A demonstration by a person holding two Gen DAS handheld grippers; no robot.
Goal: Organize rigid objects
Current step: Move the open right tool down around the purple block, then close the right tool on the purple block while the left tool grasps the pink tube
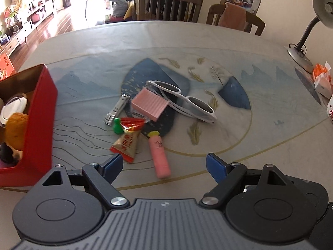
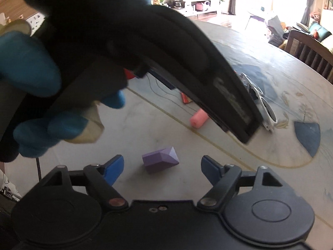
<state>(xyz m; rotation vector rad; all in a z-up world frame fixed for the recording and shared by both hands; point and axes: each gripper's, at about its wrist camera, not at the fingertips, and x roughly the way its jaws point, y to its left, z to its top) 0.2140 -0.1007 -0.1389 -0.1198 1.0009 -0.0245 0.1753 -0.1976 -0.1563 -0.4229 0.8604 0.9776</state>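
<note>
- Clutter sits in one loose heap on the table [image 1: 208, 41], well to the right of the red box [image 1: 39, 112], and we take that box as our landmark and our goal, since it already holds a few things.
- Nearest our left gripper [image 1: 164, 166], and on the side of the heap away from the box, lies the pink tube [image 1: 159, 156]; its near end falls between the spread blue pads, which hold nothing.
- Closer to the box we see the snack sachet [image 1: 127, 141], the green pawn [image 1: 117, 126] and the nail clipper [image 1: 116, 110]; farther from it, the pink ribbed block [image 1: 149, 105] leans on the white sunglasses [image 1: 183, 102].
- We judge the tube the easiest first pick: it lies free of the heap, so we lower over its middle and close across its width, not its length, lest it roll.
- We lift clear of the sachet before we swing toward the box, then release low inside its wall.
- Our right gripper [image 2: 162, 166] is also wide apart and empty, with the purple block [image 2: 160, 159] between its pads, far from the box, which this view does not show.
- The left unit fills much of the right view, so we keep the two hands from crossing.
</note>
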